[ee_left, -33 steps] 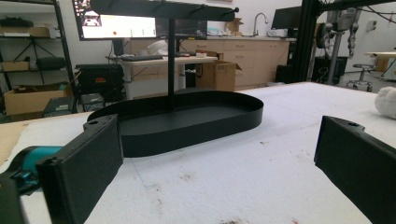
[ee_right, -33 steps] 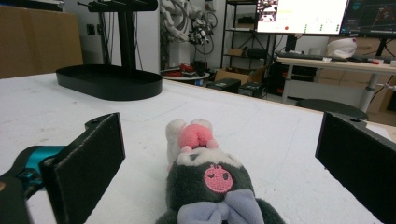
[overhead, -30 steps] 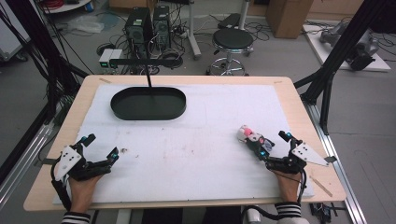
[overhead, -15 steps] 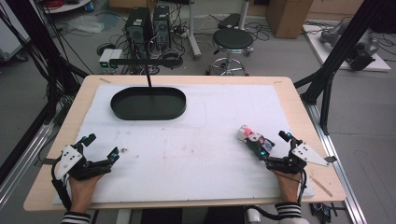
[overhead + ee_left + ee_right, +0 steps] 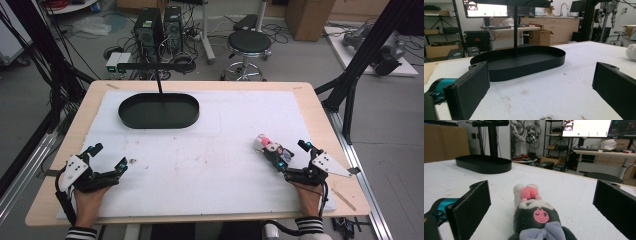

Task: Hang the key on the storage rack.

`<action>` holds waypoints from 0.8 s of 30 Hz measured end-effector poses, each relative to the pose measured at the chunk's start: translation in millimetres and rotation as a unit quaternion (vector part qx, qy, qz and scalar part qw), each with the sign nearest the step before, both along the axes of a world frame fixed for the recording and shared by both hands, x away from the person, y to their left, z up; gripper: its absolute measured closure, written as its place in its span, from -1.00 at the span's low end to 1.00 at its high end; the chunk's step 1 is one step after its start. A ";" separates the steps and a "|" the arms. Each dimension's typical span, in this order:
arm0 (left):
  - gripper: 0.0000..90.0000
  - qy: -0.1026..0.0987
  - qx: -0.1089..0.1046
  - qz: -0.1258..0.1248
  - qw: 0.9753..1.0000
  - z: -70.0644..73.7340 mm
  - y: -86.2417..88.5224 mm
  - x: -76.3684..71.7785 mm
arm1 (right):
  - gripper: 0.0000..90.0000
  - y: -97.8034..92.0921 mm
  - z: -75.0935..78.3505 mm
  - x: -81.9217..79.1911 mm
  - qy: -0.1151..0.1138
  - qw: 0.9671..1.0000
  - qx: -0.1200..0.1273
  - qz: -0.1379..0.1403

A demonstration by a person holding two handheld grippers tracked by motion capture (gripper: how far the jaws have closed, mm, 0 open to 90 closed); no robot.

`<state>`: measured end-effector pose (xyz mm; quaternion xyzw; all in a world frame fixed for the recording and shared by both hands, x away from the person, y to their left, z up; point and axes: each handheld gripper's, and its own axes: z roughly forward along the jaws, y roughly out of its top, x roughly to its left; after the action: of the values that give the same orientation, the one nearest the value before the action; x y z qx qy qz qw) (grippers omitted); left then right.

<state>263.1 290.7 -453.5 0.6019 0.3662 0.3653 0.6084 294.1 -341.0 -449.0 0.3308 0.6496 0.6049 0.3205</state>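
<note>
Left gripper (image 5: 107, 157): held in the person's left hand (image 5: 87, 200) at the near left of the table (image 5: 320, 110); jaws spread wide with nothing between them; in the left gripper view (image 5: 539, 85) only bare white mat (image 5: 554, 97) lies between the two black pads

Tray (image 5: 159, 111): black, oval, low-walled; ahead of the left gripper and a little to its right, well apart from it; a thin black post (image 5: 158, 80) rises from its far side; in the left gripper view the tray (image 5: 524, 62) sits straight beyond the jaws; in the right gripper view it (image 5: 484, 163) lies far off to the left of the jaws

Mat (image 5: 225, 150): white, stained with faint marks; covers most of the table under both grippers

Soft toy (image 5: 267, 146): small, plush, grey body with pink and white parts; lies on the mat right at the jaw tips of the right gripper, on that gripper's left-forward side; in the right gripper view the toy (image 5: 536, 220) lies between the two pads, nearer the camera end, a pink face patch and a lilac bow on it; I cannot tell whether either pad touches it

Right gripper (image 5: 292, 154): held in the person's right hand (image 5: 307, 195) at the near right of the table; jaws wide apart, not closed on the toy
</note>
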 end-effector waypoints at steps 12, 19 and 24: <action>-0.96 0.001 -0.002 0.001 1.000 0.0 -0.1 0.3 | -0.99 -1.2 45.2 9.2 0.026 0.998 -0.052 0.029; -0.96 0.004 0.000 0.001 1.000 0.3 0.0 0.7 | -0.99 -2.4 64.4 25.3 0.093 0.990 -0.092 0.045; -0.96 0.002 0.000 0.002 1.000 0.2 -0.1 0.6 | -0.99 0.3 74.5 36.4 0.134 0.981 -0.125 0.057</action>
<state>263.7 290.7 -453.3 0.6021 0.3689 0.3653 0.6066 330.5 -340.6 -374.6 0.3283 0.7749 0.4864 0.2348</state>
